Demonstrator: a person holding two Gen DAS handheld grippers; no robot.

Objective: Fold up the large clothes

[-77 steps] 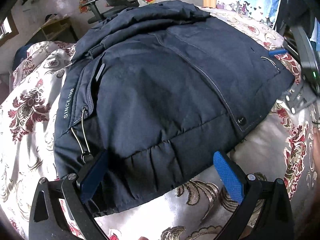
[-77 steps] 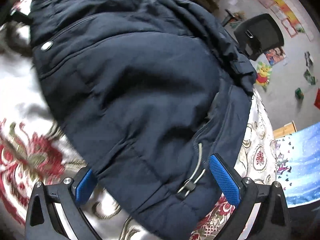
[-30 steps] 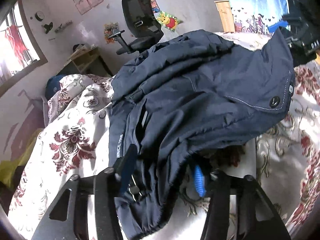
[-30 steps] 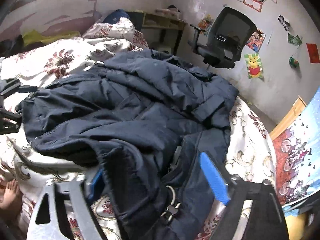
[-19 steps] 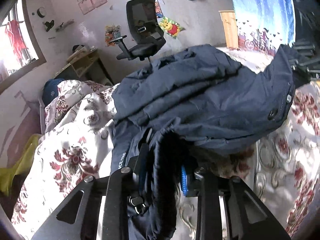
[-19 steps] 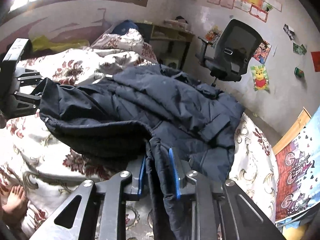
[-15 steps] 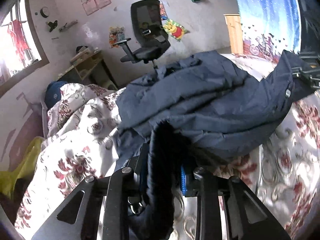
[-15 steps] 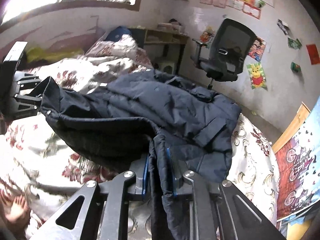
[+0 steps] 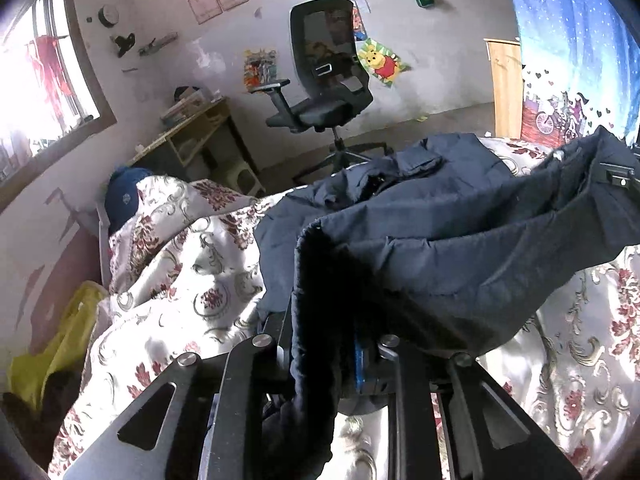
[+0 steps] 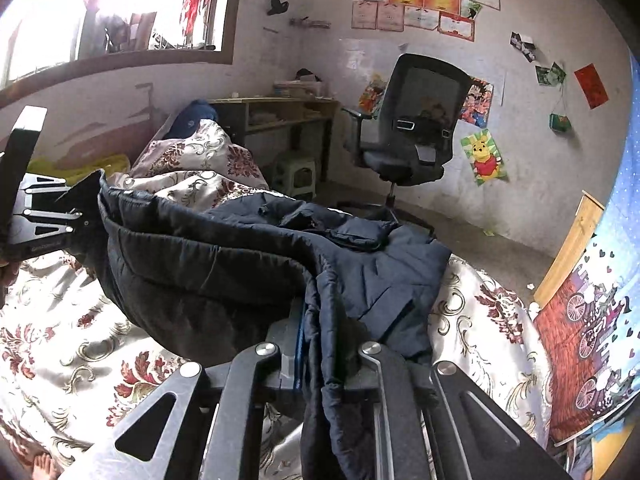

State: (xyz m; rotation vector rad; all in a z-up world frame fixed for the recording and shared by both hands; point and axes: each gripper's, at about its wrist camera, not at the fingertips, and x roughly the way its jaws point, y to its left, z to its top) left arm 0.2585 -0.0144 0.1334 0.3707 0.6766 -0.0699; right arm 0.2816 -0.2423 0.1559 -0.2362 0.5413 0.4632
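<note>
Lifted off the floral bedspread point(image 9: 192, 280) since earlier, the navy padded jacket point(image 9: 460, 256) — rumpled, sagging — is clamped at its hem by the just-closed left gripper point(image 9: 320, 344) and right gripper point(image 10: 324, 340).

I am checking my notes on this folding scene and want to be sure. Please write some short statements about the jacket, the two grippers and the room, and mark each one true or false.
1. The left gripper is shut on the dark jacket. True.
2. The right gripper is open and empty. False: it is shut on the jacket's hem.
3. The jacket lies flat on the bedspread. False: its near edge is lifted between both grippers.
4. An office chair stands behind the bed. True.
5. The jacket is red. False: dark navy.
</note>
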